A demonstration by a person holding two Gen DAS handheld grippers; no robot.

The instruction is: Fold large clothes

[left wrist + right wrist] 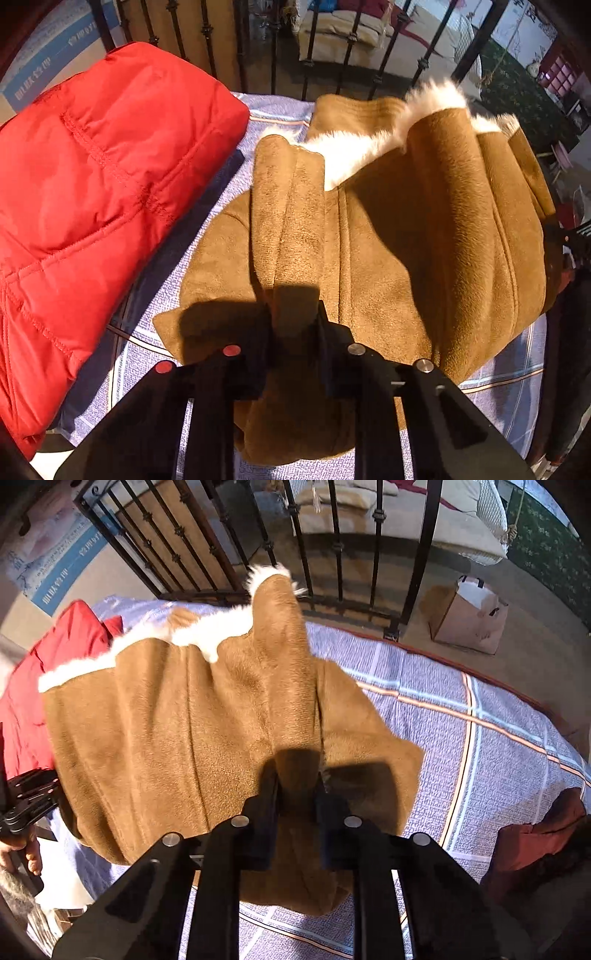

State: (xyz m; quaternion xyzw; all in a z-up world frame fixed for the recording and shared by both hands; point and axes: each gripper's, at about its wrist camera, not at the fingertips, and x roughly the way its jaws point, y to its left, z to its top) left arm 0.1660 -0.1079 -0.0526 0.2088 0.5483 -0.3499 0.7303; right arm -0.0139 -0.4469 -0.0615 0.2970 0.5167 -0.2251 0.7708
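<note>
I am working over a bed covered by a lilac checked bedspread (461, 716), with a black iron railing (336, 546) across the top of both views and a paper bag (469, 616) on the floor at upper right of the right wrist view. A red puffer jacket (103, 192) fills the left of the left wrist view; it lies in a compact, thick block, so I judge it already folded and set aside. The brown suede coat (406, 240) with white fur lining sits in the centre of both views, bunched and partly doubled over, its fur edge showing near the top.

My left gripper (295, 314), at bottom centre of its view, is pinching a ridge of the coat's brown cloth. My right gripper (297, 786), at bottom centre of its view, is likewise pinching a fold of the same coat, which rises toward it in a peak.

I judge the coat is mid-fold: both ends are grasped, but the cloth is uneven, so it needs laying flat, smoothing and probably another fold.
</note>
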